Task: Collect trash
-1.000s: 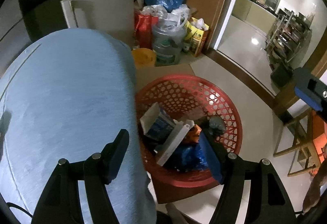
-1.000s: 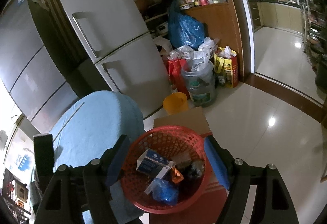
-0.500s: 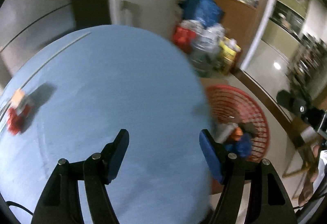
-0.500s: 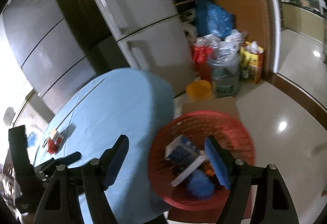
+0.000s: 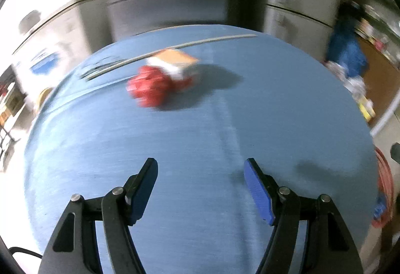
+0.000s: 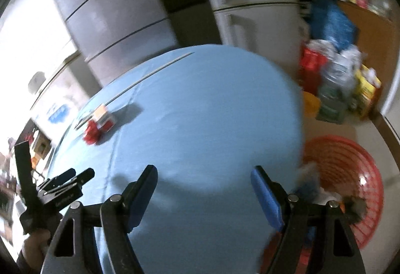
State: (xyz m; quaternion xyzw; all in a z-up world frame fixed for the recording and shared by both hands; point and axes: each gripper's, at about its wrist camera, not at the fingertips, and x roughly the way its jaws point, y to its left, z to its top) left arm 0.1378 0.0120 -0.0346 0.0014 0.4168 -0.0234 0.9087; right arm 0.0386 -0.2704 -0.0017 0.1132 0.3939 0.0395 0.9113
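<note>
A crumpled red wrapper (image 5: 151, 88) and a small orange-and-white box (image 5: 175, 63) lie together on the blue round table (image 5: 225, 136), beyond my left gripper (image 5: 201, 171). That gripper is open with nothing between its fingers. The same red wrapper (image 6: 91, 133) and box (image 6: 102, 115) show at the table's far left in the right wrist view. My right gripper (image 6: 203, 177) hangs open and empty over the table's near side. The left gripper (image 6: 67, 180) appears at the left there. A red basket (image 6: 350, 164) holding trash stands on the floor at the right.
Tall grey fridges (image 6: 120, 19) stand behind the table. Bags, a blue sack (image 6: 330, 21), a water jug (image 6: 335, 96) and a yellow bucket (image 6: 311, 105) crowd the floor at the back right. A thin rod (image 5: 175, 48) lies across the table's far side.
Both views have swung left, from the red basket onto the table. The wrapper and box now sit ahead of the left gripper. Both grippers' jaws stand as wide as before.
</note>
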